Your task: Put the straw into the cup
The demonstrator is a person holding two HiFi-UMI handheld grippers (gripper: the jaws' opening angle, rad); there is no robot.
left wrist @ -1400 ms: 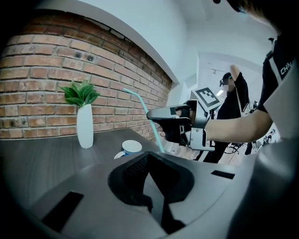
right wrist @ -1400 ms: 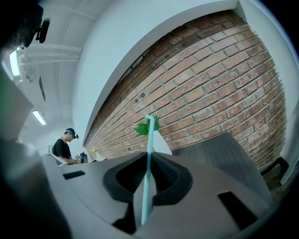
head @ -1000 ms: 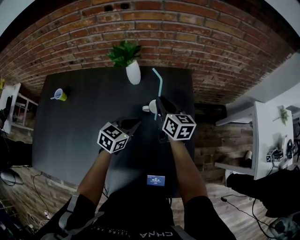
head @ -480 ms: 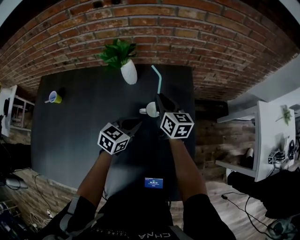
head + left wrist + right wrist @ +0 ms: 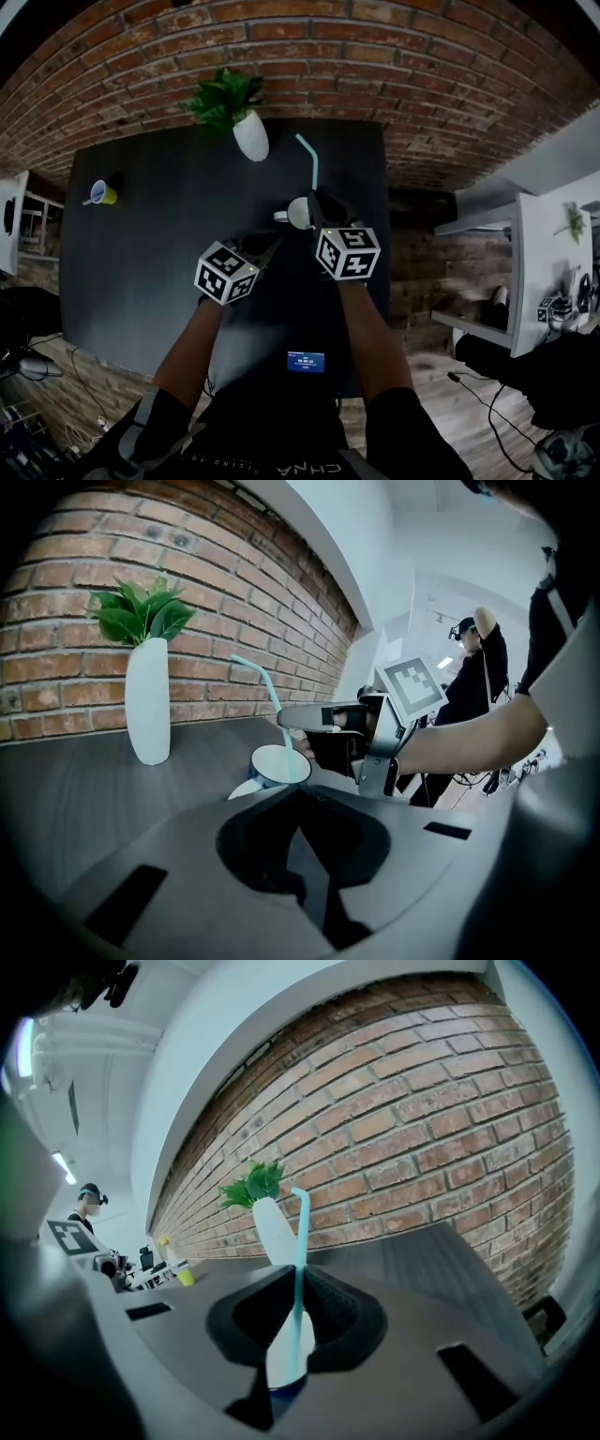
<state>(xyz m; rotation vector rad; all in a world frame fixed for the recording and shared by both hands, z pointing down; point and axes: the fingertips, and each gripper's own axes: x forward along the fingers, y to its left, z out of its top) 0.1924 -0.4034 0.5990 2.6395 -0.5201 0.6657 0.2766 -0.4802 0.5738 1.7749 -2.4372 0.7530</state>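
Straw [image 5: 300, 1241]: teal, bent top, upright directly above the cup [image 5: 279, 764], lower end at its mouth
Right gripper [image 5: 298, 1283]: just above the cup, jaws pinched on the straw's lower shaft
Left gripper [image 5: 298, 794]: on the cup's near side, jaws closed with nothing between them
Handling: likely light, thin-walled, crushable, slick; best held on the straight shaft, gently
Vase [image 5: 148, 700]: beyond the cup

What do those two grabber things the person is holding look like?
The left gripper and right gripper each carry a white cube printed with black square markers. The fingers are black, with a rounded dark hollow behind them, set in a smooth grey body. The person wears a dark short-sleeved shirt with white lettering.
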